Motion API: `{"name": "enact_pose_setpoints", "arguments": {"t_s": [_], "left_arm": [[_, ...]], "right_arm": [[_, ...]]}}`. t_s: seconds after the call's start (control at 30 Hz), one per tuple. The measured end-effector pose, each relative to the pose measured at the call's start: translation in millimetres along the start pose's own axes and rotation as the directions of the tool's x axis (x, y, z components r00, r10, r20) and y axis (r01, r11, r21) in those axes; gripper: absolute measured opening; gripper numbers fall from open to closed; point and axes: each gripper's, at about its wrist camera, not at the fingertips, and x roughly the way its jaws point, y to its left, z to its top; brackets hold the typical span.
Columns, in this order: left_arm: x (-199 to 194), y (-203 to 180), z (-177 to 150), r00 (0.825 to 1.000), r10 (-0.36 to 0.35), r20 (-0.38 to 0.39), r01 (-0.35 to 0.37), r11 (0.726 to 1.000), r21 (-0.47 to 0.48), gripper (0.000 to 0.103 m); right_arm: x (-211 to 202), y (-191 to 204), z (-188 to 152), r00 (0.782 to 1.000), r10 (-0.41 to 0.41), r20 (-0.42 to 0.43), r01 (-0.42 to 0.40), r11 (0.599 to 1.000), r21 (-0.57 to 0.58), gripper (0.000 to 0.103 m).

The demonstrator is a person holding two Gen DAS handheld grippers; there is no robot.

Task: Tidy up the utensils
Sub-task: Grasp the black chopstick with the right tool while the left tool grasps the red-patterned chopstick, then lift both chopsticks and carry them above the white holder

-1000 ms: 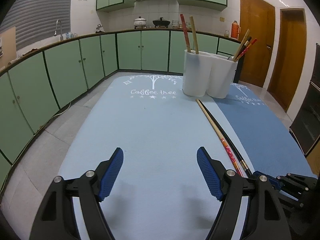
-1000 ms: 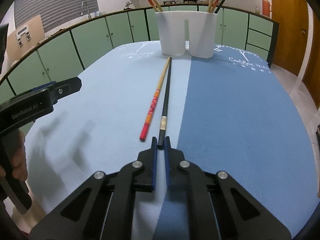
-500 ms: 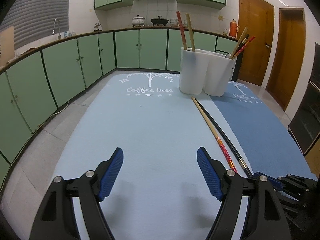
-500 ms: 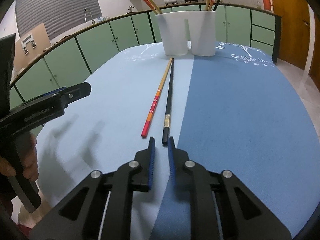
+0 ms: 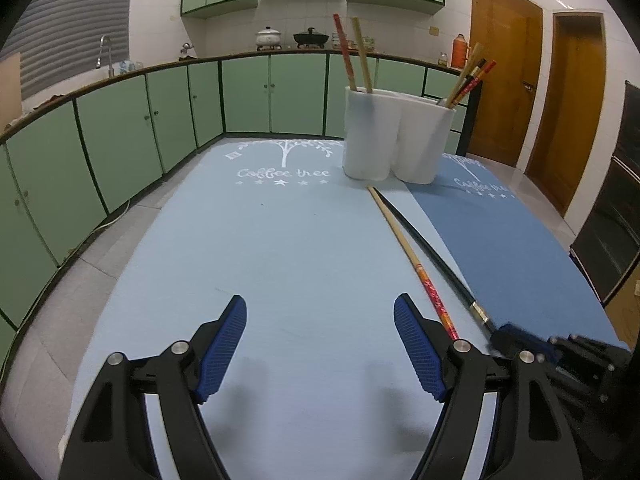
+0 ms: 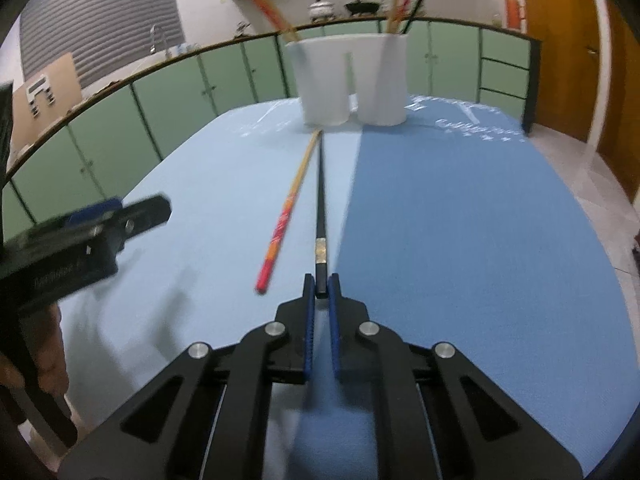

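1. On the light-blue mat (image 5: 280,240), toward one o'clock from the left gripper (image 5: 320,344), two chopsticks lie side by side and point their thin tips at the white holder (image 5: 396,140); lined up that way, either can be lifted by its thick near end.
2. Right gripper (image 6: 321,286) is clenched on the butt of the black chopstick (image 6: 320,200), its jaws pinching just behind the pale band, probably so the long free end can be swung up toward the holder.
3. Red-ended wooden chopstick (image 6: 286,216) rests at about eleven o'clock from that grip, just beside the black one, untouched.
4. Left gripper is released, jaws wide and empty over bare mat, seemingly waiting its turn.
5. Both holder compartments, at twelve o'clock, already carry chopsticks standing tilted; which one suits the black stick I cannot tell.
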Motion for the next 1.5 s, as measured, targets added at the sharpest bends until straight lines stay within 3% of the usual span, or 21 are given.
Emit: {"name": "enact_pose_setpoints", "arguments": {"t_s": [0.3, 0.5, 0.8, 0.87, 0.97, 1.2, 1.33, 1.5], "left_arm": [[4, -30, -8, 0.996, -0.076, -0.037, 0.076, 0.997, 0.006, 0.075], [14, -54, -14, 0.993, -0.104, -0.059, 0.105, 0.994, 0.019, 0.072], [33, -74, -20, 0.987, -0.11, -0.115, 0.114, 0.993, 0.027, 0.042], [35, -75, -20, 0.988, -0.107, -0.115, 0.111, 0.994, 0.026, 0.024], [36, -76, -19, 0.987, -0.112, -0.113, 0.116, 0.993, 0.029, 0.007], [30, -70, -20, 0.989, -0.105, -0.106, 0.108, 0.994, 0.019, 0.006], [26, -62, -22, 0.99, -0.091, -0.105, 0.091, 0.996, 0.0, 0.006], [30, -58, -24, 0.989, -0.086, -0.119, 0.085, 0.996, -0.012, 0.006]], "right_arm": [[-14, -40, 2, 0.996, -0.093, 0.018, 0.09, 0.988, 0.127, 0.006], [-19, -60, 4, 0.994, -0.11, 0.022, 0.105, 0.981, 0.162, 0.006], [-14, -63, 0, 0.999, -0.042, -0.004, 0.042, 0.987, 0.152, 0.006], [-12, -59, -1, 1.0, -0.025, -0.017, 0.027, 0.989, 0.146, 0.006], [-10, -56, -5, 1.0, -0.006, -0.031, 0.01, 0.99, 0.138, 0.006], [-8, -51, -8, 0.998, 0.052, -0.042, -0.047, 0.993, 0.107, 0.014], [-8, -47, -11, 0.998, 0.045, -0.039, -0.042, 0.996, 0.076, 0.019], [-7, -44, -11, 0.999, 0.018, -0.032, -0.016, 0.998, 0.065, 0.016]]}}
